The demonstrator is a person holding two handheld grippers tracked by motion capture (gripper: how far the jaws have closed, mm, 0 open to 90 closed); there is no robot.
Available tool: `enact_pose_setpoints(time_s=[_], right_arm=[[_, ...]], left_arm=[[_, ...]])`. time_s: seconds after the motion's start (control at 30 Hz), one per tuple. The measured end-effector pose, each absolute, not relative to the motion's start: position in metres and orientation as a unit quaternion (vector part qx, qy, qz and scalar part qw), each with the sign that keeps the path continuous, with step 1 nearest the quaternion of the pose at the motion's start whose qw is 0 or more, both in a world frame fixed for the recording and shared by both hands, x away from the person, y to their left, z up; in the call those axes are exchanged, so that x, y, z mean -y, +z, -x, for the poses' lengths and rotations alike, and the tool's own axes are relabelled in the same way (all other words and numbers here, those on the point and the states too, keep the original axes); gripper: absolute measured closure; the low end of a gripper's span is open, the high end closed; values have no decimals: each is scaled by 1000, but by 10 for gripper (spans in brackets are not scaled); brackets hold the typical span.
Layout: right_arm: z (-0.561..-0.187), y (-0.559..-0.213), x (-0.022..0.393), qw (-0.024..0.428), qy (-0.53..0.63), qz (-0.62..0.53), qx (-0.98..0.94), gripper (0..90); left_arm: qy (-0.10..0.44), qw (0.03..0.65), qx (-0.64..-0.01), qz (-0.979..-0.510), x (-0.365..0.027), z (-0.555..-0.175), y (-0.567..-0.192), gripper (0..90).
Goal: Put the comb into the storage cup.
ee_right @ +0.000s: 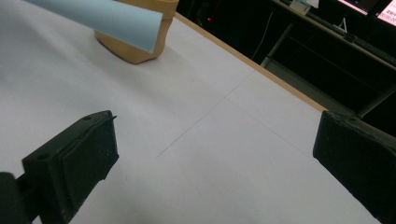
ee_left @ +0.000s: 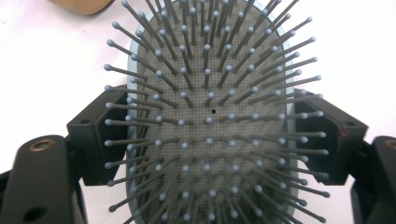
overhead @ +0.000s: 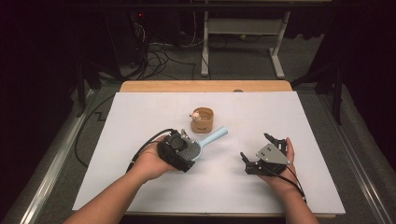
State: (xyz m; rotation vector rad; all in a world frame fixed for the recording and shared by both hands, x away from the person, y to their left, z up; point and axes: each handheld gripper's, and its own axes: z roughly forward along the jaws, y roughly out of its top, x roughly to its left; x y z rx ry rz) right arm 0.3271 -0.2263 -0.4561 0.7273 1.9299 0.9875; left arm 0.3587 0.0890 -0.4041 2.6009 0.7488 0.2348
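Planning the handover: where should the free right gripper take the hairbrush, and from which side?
Probably the pale blue handle: it juts free toward the tan cup, while the left gripper clamps the hairbrush head's edges. The open right gripper could come from its own side, jaws across the handle.

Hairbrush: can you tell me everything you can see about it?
The hairbrush is pale blue and looks like plastic, with an oval head and a straight flat handle. Its grey dotted cushion is full of thin grey bristles with little round tips. The left gripper holds the head, one black finger pressed against each side. The bristles point up toward the gripper's camera. The handle points toward a small tan cup on the white table and ends just beside it.
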Motion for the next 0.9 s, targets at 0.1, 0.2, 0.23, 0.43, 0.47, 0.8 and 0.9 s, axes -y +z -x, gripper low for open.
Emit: enact_pose_setpoints(time_s=[0.1,0.2,0.23,0.43,0.47,0.8,0.9], right_arm=[[-324,-458,225,420,383,-277,-774,5],[-320,-461,223,428,371,-257,-783,5],[-319,-462,222,431,366,-251,-786,5],[-314,-466,214,441,348,-222,-797,5],[-314,-467,213,443,346,-216,-799,5],[-312,-471,208,455,325,-187,-808,5],[-310,-472,206,457,322,-181,-809,5]], left_arm=[[85,210,-269,-936,-87,-359,-404,203],[85,207,-270,-937,-86,-358,-404,203],[87,206,-269,-937,-85,-358,-404,203],[90,210,-262,-938,-80,-355,-398,203],[90,209,-262,-938,-79,-355,-397,203],[90,209,-251,-941,-70,-352,-396,203],[88,209,-247,-942,-70,-350,-395,203]])
